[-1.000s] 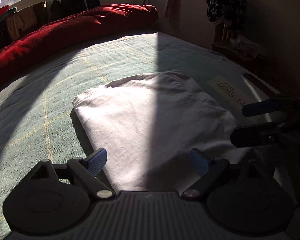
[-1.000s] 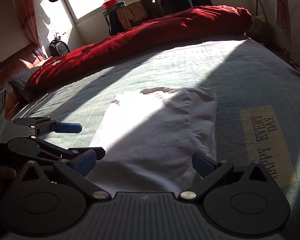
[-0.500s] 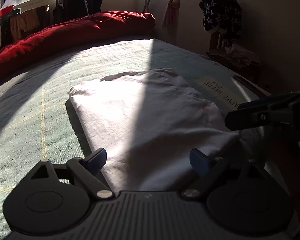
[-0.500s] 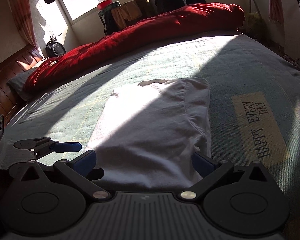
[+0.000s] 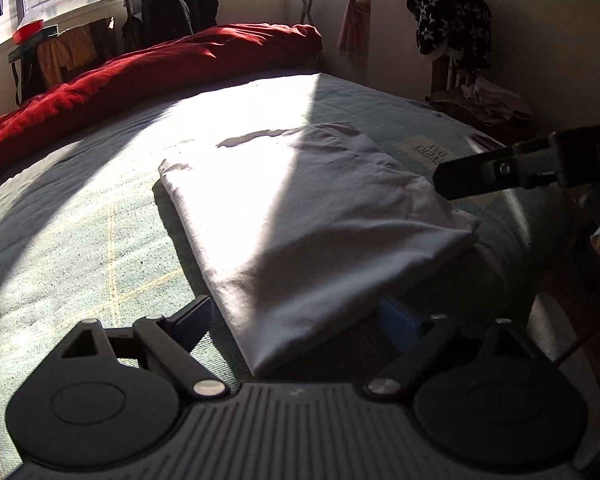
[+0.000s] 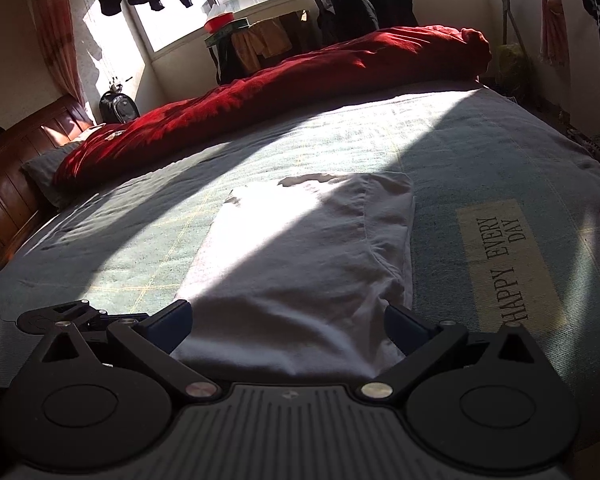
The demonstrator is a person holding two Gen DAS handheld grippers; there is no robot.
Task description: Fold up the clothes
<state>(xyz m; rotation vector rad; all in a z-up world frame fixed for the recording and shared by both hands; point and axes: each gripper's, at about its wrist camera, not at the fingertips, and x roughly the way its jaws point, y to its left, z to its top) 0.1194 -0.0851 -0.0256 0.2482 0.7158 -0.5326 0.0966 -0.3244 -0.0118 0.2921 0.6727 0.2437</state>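
folded white garment lies flat on the green bed cover. left gripper jaws spread, near corner of the garment between them, unpinched. right gripper jaws spread, straddling the garment's near edge, pads clear.

Both cameras sit low and close at the near edge of the bed, looking down and across it toward the window, and both see the same white folded shirt and red blanket.
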